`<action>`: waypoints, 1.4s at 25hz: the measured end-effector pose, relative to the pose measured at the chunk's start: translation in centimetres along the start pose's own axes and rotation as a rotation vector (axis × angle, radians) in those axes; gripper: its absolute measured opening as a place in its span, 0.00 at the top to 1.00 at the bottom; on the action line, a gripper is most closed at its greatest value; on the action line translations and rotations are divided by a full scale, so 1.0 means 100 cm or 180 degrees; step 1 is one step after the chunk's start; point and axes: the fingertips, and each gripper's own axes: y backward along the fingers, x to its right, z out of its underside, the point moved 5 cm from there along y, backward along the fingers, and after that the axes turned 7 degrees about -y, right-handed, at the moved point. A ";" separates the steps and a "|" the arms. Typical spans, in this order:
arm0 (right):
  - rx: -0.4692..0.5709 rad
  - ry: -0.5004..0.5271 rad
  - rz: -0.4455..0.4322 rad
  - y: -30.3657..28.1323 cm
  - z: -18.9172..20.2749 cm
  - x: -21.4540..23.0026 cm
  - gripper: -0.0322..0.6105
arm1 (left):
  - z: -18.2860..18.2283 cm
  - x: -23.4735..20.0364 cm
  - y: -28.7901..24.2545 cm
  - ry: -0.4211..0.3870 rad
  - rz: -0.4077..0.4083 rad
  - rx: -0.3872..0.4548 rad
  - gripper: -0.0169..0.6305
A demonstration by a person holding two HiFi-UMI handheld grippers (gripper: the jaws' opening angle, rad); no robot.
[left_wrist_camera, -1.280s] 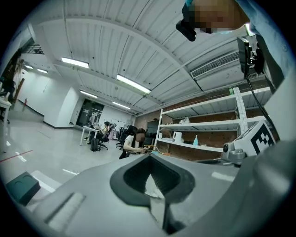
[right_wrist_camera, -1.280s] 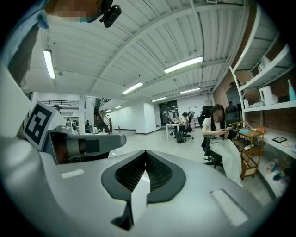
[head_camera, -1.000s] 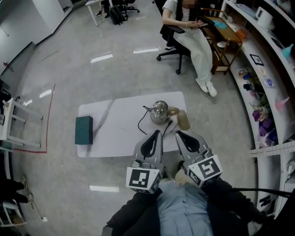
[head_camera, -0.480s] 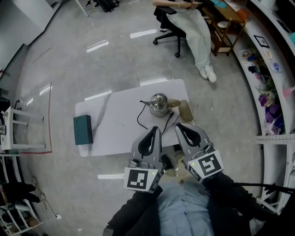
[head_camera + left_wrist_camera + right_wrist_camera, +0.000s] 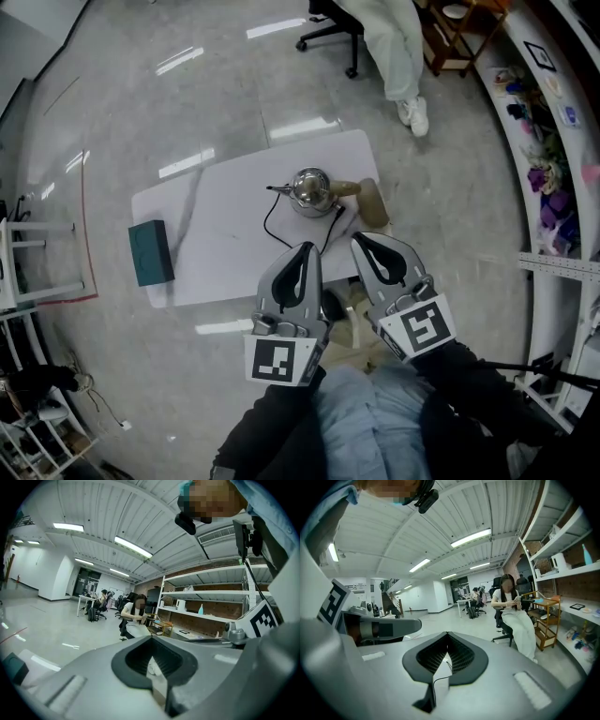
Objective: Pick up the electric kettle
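The electric kettle is shiny steel with a wooden handle pointing right and a thin spout pointing left. It stands near the right end of a low white table, and its black cord loops toward me. My left gripper and right gripper hover side by side at the table's near edge, short of the kettle. Both are shut with nothing held. In the left gripper view the left gripper shows its jaws pressed together. The right gripper looks the same in the right gripper view. The kettle is hidden behind the jaws in both.
A dark green box lies at the table's left end. A tan object sits at the right edge beside the kettle handle. A seated person on a wheeled chair is beyond the table. Cluttered shelves line the right.
The head view has tipped further down, so table and kettle sit higher and more to the left in the frame. Both grippers stay shut and side by side, now overlapping the table's near edge.
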 end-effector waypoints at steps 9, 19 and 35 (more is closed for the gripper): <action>-0.0049 -0.0056 0.0064 -0.029 0.021 0.026 0.91 | 0.032 -0.014 -0.025 0.0034 0.0020 -0.0184 0.97; -0.0183 0.0036 0.0226 -0.059 0.060 0.059 0.91 | 0.076 -0.038 -0.049 0.0018 0.0018 -0.0292 0.97; -0.0173 -0.0162 0.0379 -0.108 0.144 0.097 0.91 | 0.180 -0.072 -0.076 0.0115 -0.0014 -0.0421 0.97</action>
